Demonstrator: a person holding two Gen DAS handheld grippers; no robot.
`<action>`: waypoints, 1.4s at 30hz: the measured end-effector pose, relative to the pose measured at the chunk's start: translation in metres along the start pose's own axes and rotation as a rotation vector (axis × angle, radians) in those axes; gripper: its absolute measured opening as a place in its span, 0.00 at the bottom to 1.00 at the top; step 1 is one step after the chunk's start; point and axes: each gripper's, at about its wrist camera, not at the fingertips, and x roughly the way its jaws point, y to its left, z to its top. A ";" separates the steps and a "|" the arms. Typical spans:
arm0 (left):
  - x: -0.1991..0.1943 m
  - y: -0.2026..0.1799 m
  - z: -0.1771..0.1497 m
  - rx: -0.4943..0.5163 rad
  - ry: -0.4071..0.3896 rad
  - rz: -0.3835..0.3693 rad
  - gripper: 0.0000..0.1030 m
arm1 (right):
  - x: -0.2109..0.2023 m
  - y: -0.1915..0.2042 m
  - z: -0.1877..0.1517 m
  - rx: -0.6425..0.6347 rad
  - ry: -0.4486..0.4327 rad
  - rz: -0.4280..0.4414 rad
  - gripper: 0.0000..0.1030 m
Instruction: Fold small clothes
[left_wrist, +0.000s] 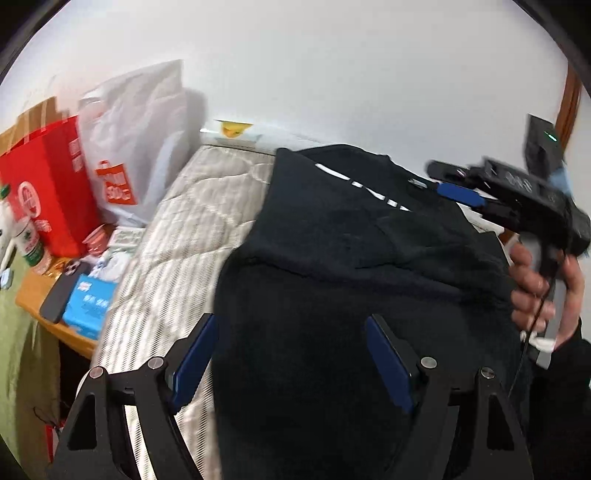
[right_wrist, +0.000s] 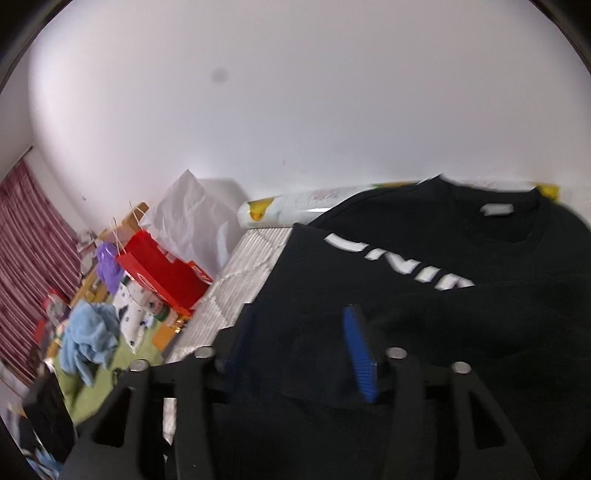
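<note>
Left of the left gripper (left_wrist: 291, 363), off the mattress (left_wrist: 192, 221) edge, a bench (left_wrist: 33, 299) carries a red bag (left_wrist: 51, 184), a white bag (left_wrist: 140, 147) and a phone (left_wrist: 62, 291). Its jaws stand released, wide apart, with nothing pinched; the black sweatshirt (left_wrist: 351, 258) lies spread on the mattress directly ahead of them and beneath them, its near edge running under the pads. Further right, the right gripper (right_wrist: 301, 350), held in a hand (left_wrist: 543, 284), reaches in over the collar side; its jaws are parted, no cloth between them. The sweatshirt looks soft, limp and fairly thick, light enough to lift by one edge, though it would sag and drag. Hem corners or shoulder seams seem the best holds.
</note>
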 end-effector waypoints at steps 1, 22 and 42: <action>0.005 -0.008 0.003 0.017 0.002 -0.006 0.77 | -0.016 -0.009 -0.004 -0.022 -0.014 -0.025 0.50; 0.137 -0.084 0.059 0.069 0.069 0.064 0.13 | -0.181 -0.258 -0.135 0.076 0.046 -0.601 0.50; 0.090 0.006 0.074 -0.008 -0.009 0.132 0.06 | -0.175 -0.195 -0.126 -0.103 0.066 -0.535 0.25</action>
